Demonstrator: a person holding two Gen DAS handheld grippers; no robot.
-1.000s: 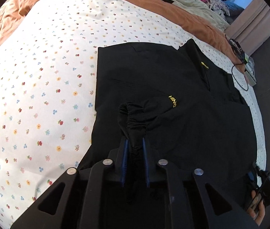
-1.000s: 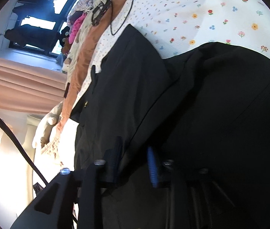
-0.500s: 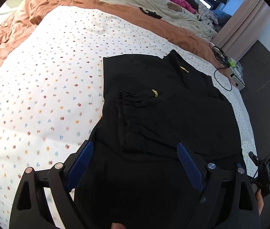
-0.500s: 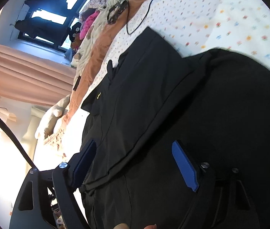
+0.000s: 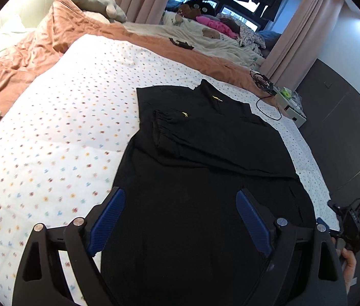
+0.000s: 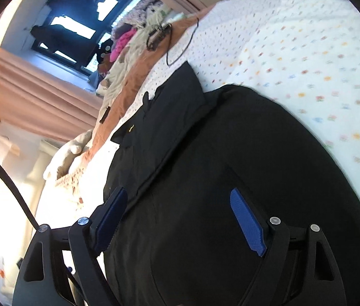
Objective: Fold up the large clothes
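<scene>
A large black garment (image 5: 205,158) with small yellow lettering lies flat on the flowered white bedsheet (image 5: 60,132). One sleeve with a gathered cuff (image 5: 162,125) is folded across its chest. My left gripper (image 5: 180,216) is open and empty, held above the garment's lower part. My right gripper (image 6: 180,216) is also open and empty, over the same black garment (image 6: 205,165) from its right side; the view is tilted. The right gripper also shows in the left wrist view (image 5: 350,219) at the bed's right edge.
An orange blanket (image 5: 39,48) and a plush toy (image 5: 93,2) lie at the head of the bed. A second bed with heaped clothes (image 5: 218,33) stands behind. A black cable (image 5: 269,102) and a small box (image 5: 292,104) sit at the far right corner. Dark floor (image 5: 345,127) lies to the right.
Both grippers have opened and let go of the black fabric, the left one of the sleeve cuff. Both have pulled back and risen away from the garment.
</scene>
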